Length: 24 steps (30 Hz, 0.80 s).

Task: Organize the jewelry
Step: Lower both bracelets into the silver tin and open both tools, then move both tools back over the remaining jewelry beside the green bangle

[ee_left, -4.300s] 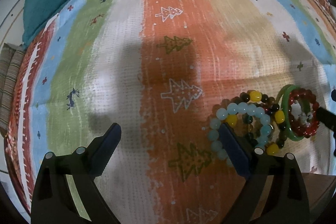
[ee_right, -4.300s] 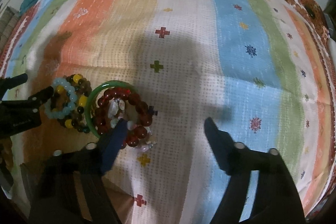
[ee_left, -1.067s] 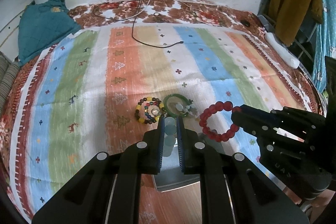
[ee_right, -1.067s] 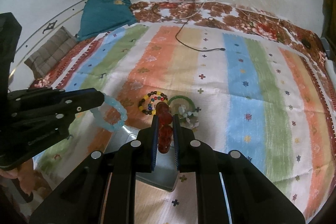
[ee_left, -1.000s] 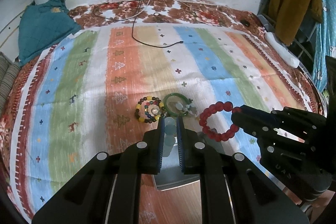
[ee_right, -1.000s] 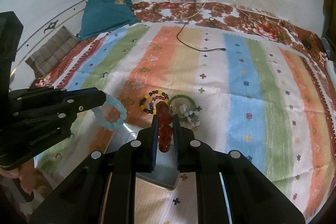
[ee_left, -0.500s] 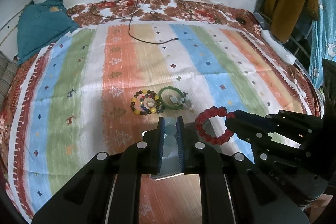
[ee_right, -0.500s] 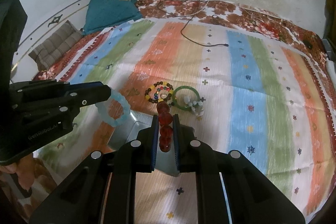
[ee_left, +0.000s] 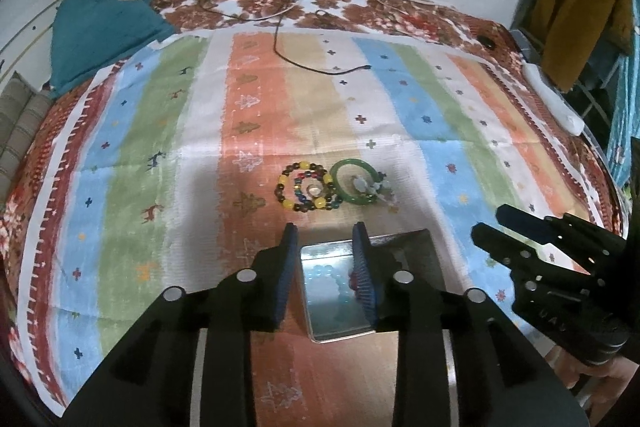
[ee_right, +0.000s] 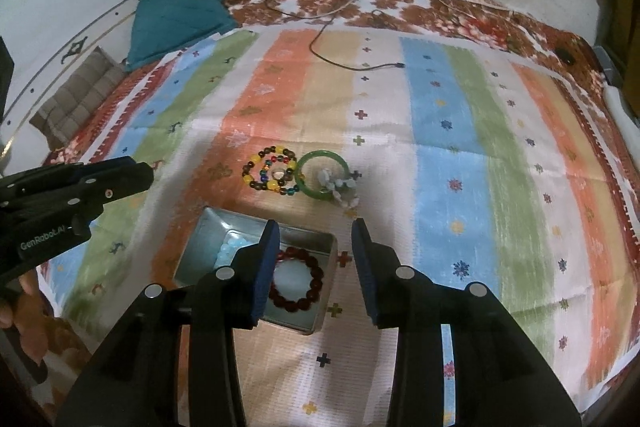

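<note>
right wrist view: both grippers [ee_right: 314, 259] [ee_left: 325, 259] just opening, empty; red bracelet [ee_right: 296, 285] and pale bracelet [ee_right: 230, 251] in tin [ee_right: 326, 307]. next, green bangle [ee_right: 320, 173] at twelve o'clock.

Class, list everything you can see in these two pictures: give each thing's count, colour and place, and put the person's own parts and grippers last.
Metal tin: one, silver, on the near cloth.
Dark red bead bracelet: one, in the tin.
Pale blue bead bracelet: one, in the tin.
Multicoloured bead bracelets: nested group, beyond the tin.
Green bangle: one, right of them, with pale charms.
Striped cloth: one, multicoloured, covering the bed.
Black cable: one, far cloth.
Teal cushion: one, far left.
Left gripper: black, jaws just opened, empty.
Right gripper: same.
</note>
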Each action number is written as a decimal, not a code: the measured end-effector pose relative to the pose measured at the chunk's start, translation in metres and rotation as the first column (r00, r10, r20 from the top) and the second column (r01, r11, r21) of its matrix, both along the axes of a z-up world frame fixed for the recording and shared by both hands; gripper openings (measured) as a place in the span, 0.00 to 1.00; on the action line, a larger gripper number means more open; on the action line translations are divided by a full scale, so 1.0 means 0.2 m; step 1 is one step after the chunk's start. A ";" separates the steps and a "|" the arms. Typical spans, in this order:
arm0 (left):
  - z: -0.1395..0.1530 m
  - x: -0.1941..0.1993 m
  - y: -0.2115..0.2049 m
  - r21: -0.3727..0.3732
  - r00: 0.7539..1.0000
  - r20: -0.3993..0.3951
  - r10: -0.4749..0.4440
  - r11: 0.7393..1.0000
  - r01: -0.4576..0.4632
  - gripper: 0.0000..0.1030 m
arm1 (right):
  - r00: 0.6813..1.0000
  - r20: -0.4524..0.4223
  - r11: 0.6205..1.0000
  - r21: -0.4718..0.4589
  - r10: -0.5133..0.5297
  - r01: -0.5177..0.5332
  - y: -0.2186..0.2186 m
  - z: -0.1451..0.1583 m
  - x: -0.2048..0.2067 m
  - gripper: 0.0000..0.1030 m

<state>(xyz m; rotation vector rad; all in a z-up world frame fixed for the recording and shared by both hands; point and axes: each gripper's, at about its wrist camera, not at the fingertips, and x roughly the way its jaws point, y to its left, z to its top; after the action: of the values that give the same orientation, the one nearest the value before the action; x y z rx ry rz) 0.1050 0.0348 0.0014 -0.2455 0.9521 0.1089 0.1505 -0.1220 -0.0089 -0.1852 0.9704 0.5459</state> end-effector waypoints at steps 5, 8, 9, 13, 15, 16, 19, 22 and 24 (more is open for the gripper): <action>-0.02 0.02 0.04 0.006 1.000 -0.012 0.027 1.000 -0.027 0.42 | 1.000 -0.017 1.000 -0.022 -0.005 0.004 0.01 -0.03 0.03 0.41; -0.04 0.04 0.05 0.012 0.999 -0.025 0.037 0.999 -0.037 0.45 | 1.000 -0.029 0.999 -0.031 -0.011 0.010 0.01 -0.04 0.05 0.48; -0.05 0.05 0.06 0.016 0.999 -0.033 0.043 0.999 -0.042 0.49 | 0.999 -0.036 0.999 -0.031 -0.015 0.014 0.01 -0.04 0.06 0.50; -0.08 0.09 0.08 0.041 0.997 -0.052 0.062 0.997 -0.060 0.59 | 0.998 -0.062 0.999 -0.029 -0.027 0.026 0.01 -0.06 0.10 0.53; -0.10 0.11 0.10 0.036 0.995 -0.064 0.072 0.997 -0.070 0.60 | 0.997 -0.063 0.999 -0.037 -0.032 0.030 0.01 -0.07 0.11 0.56; -0.11 0.12 0.11 0.036 0.995 -0.068 0.077 0.997 -0.075 0.60 | 0.997 -0.065 0.999 -0.039 -0.035 0.033 0.01 -0.08 0.12 0.58; -0.13 0.16 0.12 0.053 0.993 -0.078 0.085 0.995 -0.081 0.63 | 0.996 -0.073 0.998 -0.033 -0.053 0.051 0.01 -0.09 0.17 0.60; -0.14 0.19 0.13 0.064 0.993 -0.086 0.087 0.995 -0.081 0.64 | 0.995 -0.073 0.998 -0.036 -0.062 0.059 0.01 -0.09 0.20 0.64; -0.15 0.21 0.13 0.075 0.993 -0.083 0.086 0.994 -0.079 0.69 | 0.995 -0.073 0.997 -0.043 -0.064 0.061 0.01 -0.10 0.21 0.65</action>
<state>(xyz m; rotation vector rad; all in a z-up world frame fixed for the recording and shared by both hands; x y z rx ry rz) 0.1464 0.0609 -0.0284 -0.2155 1.0216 0.2306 0.1925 -0.1204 -0.0285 -0.1713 1.0573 0.4785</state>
